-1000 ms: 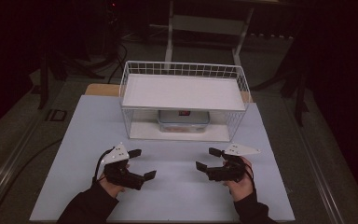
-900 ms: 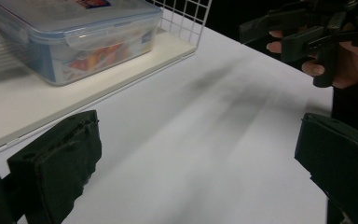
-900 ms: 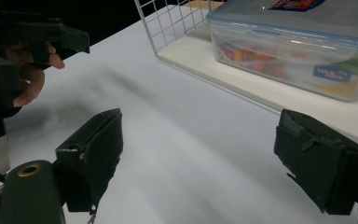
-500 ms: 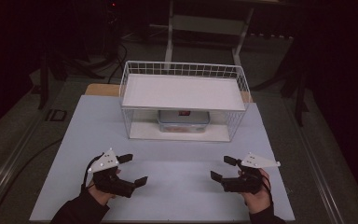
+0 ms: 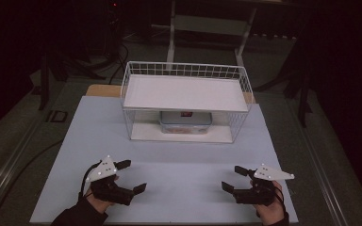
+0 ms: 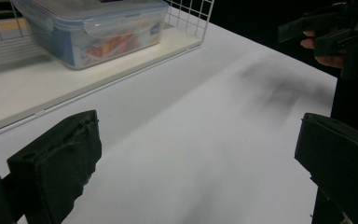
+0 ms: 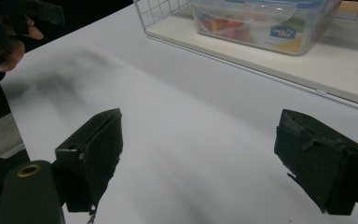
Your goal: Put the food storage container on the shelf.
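A white wire rack [image 5: 185,70] stands at the back middle of the white table [image 5: 179,169]. On its lower shelf sits a clear plastic lidded box [image 5: 185,121] [image 6: 93,28] [image 7: 265,21] with colourful contents. My left gripper [image 5: 132,176] rests near the front left edge, open, nothing between its jaws. My right gripper [image 5: 234,178] is near the front right edge, open too and empty. Both point inward toward each other. In the left gripper view the other hand and gripper [image 6: 340,32] show at the upper right.
A solid white shelf [image 5: 184,93] tops the rack above the box. Dark floor, cables and stand legs surround the table. A broad stretch of bare tabletop lies between the grippers and the rack.
Both grippers have drawn back toward the front edge and spread apart, the left one leftward and the right one rightward. They stay open.
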